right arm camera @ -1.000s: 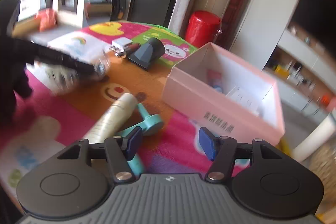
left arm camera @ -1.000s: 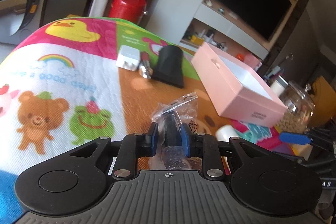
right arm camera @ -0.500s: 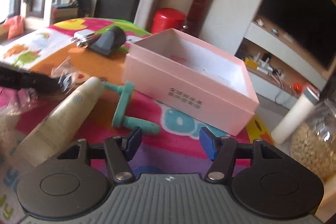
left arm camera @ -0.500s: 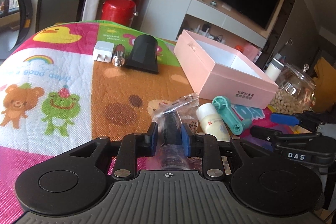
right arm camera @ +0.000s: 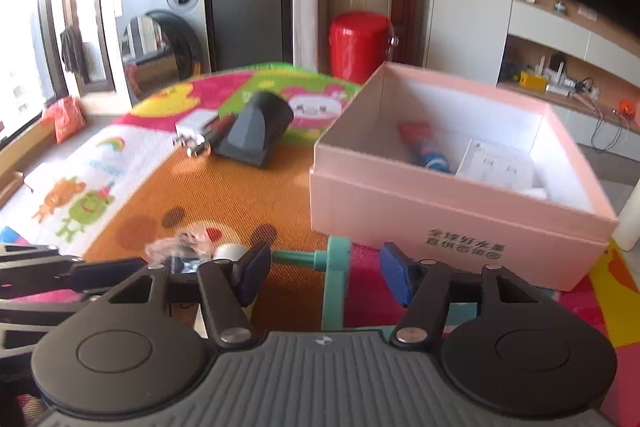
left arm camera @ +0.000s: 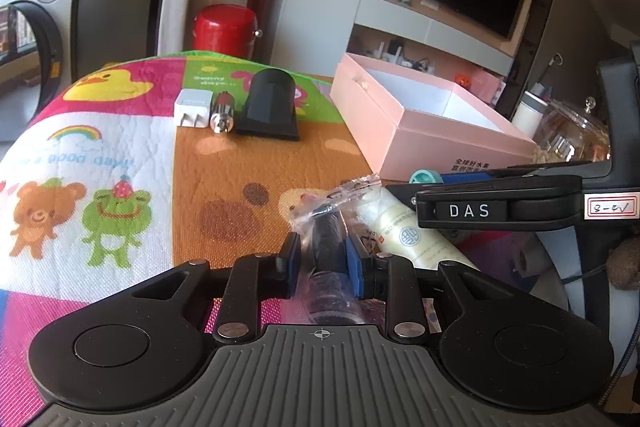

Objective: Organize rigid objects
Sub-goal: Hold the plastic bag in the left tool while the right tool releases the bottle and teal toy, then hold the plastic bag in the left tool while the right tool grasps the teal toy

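Note:
My left gripper [left arm camera: 322, 257] is shut on a clear plastic bag holding a dark object [left arm camera: 328, 231], held low over the mat. My right gripper [right arm camera: 325, 273] is open, with the teal tool [right arm camera: 334, 271] lying on the mat between its fingers. A cream bottle [left arm camera: 408, 231] lies beside the bag. The open pink box [right arm camera: 452, 211] stands to the right, with a red-and-blue item [right arm camera: 426, 147] and a white card [right arm camera: 496, 165] inside. A white charger [left arm camera: 193, 107], a silver-tipped tube [left arm camera: 222, 111] and a black wedge-shaped object [left arm camera: 269, 105] lie in a row at the mat's far side.
A colourful cartoon mat [left arm camera: 100, 155] covers the table. A red canister [left arm camera: 224, 27] stands behind it. A glass jar [left arm camera: 576, 135] and a white bottle [left arm camera: 528, 109] stand to the right of the box. A washing machine [right arm camera: 172, 27] is at the far left.
Both grippers have drawn back towards the near edge of the mat. The right gripper has swung left and lowered over the teal tool. The left still holds the bag.

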Action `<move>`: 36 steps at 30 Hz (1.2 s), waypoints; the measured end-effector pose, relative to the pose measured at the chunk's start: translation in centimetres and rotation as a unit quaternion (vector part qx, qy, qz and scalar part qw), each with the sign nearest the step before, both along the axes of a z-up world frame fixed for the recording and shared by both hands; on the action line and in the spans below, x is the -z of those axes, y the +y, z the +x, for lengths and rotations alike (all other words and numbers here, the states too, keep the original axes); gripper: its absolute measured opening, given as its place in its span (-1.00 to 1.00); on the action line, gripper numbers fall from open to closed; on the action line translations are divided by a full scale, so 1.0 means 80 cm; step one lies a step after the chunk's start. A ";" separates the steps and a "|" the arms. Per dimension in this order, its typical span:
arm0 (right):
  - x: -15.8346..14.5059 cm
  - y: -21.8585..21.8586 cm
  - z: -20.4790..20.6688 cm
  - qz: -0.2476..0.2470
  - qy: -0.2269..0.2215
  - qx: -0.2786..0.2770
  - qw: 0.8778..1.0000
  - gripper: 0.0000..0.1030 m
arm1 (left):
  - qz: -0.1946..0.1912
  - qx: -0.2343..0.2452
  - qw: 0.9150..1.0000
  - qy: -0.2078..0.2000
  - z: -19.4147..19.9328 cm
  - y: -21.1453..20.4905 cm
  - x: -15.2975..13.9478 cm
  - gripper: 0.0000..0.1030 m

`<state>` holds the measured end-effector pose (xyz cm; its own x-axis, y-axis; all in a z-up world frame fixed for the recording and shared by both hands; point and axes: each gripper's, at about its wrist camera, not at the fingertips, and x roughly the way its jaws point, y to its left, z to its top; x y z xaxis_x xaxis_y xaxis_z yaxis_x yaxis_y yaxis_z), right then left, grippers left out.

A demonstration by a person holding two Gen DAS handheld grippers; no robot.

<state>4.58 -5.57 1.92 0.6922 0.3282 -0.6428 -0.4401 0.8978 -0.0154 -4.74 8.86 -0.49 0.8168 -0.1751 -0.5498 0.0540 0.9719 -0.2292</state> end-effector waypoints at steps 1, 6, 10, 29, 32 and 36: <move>0.002 -0.002 0.003 0.006 0.001 0.009 1.000 0.18 | -0.002 0.000 1.000 0.000 0.000 0.001 0.000 -0.45; 0.005 -0.019 -0.005 0.000 0.011 0.006 1.000 -0.44 | 0.000 0.000 1.000 0.001 0.000 0.000 0.000 -0.45; 0.002 -0.037 -0.035 -0.019 0.001 -0.022 1.000 -0.48 | 0.009 0.000 1.000 0.001 0.000 -0.003 -0.001 -0.45; -0.002 -0.139 -0.072 0.054 0.042 0.042 0.997 0.41 | 0.027 0.007 1.000 -0.009 -0.007 -0.011 0.000 -0.45; -0.002 -0.130 -0.060 0.094 0.056 0.081 0.991 0.55 | 0.054 0.007 0.998 -0.009 -0.007 -0.020 -0.001 -0.44; -0.002 -0.104 -0.037 0.089 0.063 0.116 0.987 0.63 | 0.069 0.008 0.998 -0.008 -0.007 -0.026 -0.001 -0.43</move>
